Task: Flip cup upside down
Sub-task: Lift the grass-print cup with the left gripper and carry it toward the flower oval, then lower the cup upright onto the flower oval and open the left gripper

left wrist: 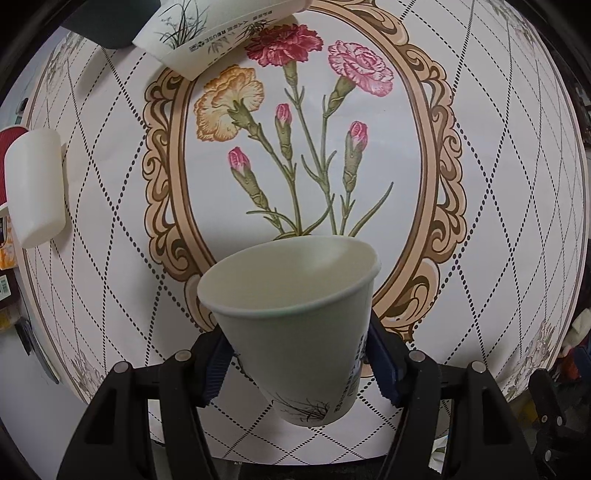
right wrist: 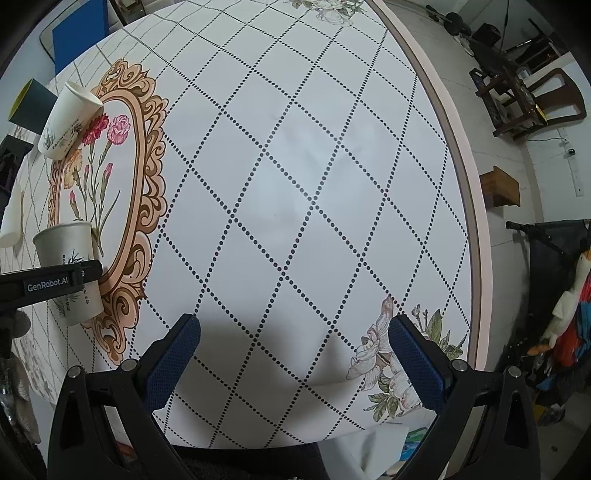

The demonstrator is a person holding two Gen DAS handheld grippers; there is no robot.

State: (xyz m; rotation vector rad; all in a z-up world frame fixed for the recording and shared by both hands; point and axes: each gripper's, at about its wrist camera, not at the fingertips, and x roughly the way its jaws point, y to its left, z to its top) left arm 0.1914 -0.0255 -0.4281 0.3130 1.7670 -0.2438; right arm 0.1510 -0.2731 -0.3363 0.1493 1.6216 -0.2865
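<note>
Cup gripped upright above the counter

The left hand-held gripper is clenched on the paper cup, its blue pads pressing both sides; the cup's mouth faces up, slightly tilted, near the floral oval on the counter. A second cup lies on its side at the far end. The right hand-held gripper is spread wide, holding nothing

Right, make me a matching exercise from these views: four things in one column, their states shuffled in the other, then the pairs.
Things:
1. held paper cup
2. far printed cup
3. plain white cup
4. right gripper

States:
A. open, holding nothing
B. mouth up, between the left gripper fingers
C. at the table's left edge
D. at the oval frame's top

Pairs: 1-B, 2-D, 3-C, 4-A
</note>
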